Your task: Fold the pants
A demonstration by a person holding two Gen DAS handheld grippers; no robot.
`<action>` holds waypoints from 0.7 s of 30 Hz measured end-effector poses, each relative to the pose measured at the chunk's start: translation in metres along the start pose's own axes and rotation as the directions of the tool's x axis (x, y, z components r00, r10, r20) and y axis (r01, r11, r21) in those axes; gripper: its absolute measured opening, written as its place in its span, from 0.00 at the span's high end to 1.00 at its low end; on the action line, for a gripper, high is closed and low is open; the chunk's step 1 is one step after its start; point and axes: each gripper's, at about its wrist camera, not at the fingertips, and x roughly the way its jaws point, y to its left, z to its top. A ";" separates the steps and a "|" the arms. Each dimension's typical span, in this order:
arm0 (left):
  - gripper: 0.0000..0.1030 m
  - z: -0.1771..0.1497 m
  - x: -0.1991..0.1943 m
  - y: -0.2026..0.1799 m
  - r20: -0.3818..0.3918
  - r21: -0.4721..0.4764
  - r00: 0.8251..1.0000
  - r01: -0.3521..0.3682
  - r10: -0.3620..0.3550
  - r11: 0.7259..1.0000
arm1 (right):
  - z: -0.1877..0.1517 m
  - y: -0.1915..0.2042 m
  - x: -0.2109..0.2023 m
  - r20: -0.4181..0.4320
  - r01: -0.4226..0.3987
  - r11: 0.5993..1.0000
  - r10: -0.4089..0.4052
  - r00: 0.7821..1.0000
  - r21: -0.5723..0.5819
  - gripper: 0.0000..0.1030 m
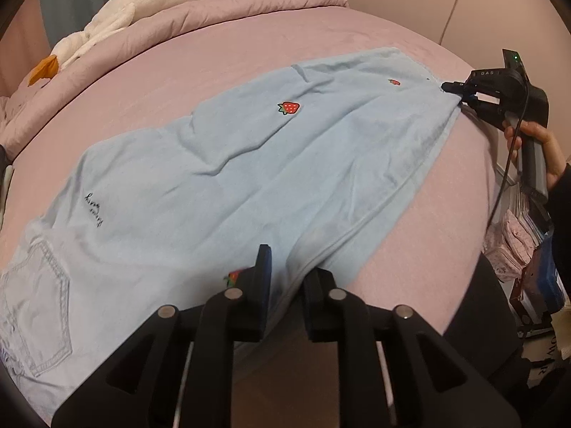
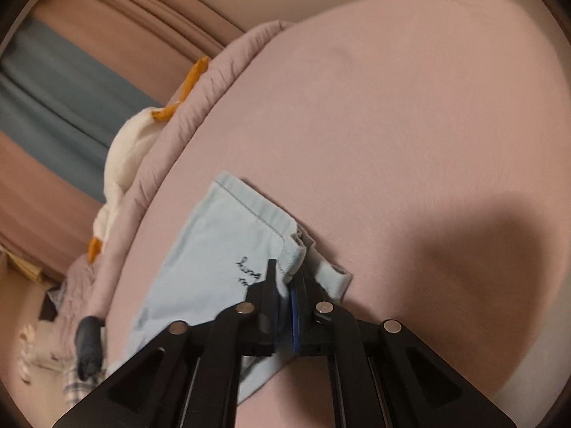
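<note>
light blue pants (image 1: 221, 178) lie flat on pink bed (image 1: 214, 67); right gripper (image 2: 285, 285) fingers pinch the hem; left gripper (image 1: 287, 278) fingers slightly parted, fabric between them.

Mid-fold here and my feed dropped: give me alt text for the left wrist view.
Light blue strawberry-print pants lie spread flat across a pink bedsheet, with the left gripper open over their near edge. At the far right, the right gripper pinches the hem end. A white plush goose rests on the folded duvet behind.
</note>
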 end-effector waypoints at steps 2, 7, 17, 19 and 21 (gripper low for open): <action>0.83 -0.003 -0.013 0.002 0.018 -0.010 0.999 0.036 -0.036 0.999 | 0.007 0.000 -0.012 0.006 0.013 1.000 -0.013 1.000 0.003 0.94; 0.66 0.000 -0.048 0.023 0.134 -0.090 0.987 0.102 -0.090 0.991 | 0.008 0.040 -0.055 0.173 0.145 0.975 -0.116 0.978 -0.170 0.65; 0.64 -0.029 -0.009 0.078 -0.048 -0.240 0.994 -0.107 0.098 0.965 | -0.092 0.168 0.023 -0.258 -0.110 0.711 -0.103 0.961 -0.695 0.75; 0.64 -0.045 -0.020 0.082 -0.021 -0.239 0.998 -0.070 0.067 0.969 | -0.110 0.156 0.030 -0.300 -0.086 0.658 -0.220 0.928 -0.748 0.75; 0.64 -0.060 -0.029 0.087 -0.009 -0.256 0.999 -0.038 0.036 0.966 | -0.120 0.143 0.026 -0.302 -0.078 0.619 -0.265 0.916 -0.782 0.75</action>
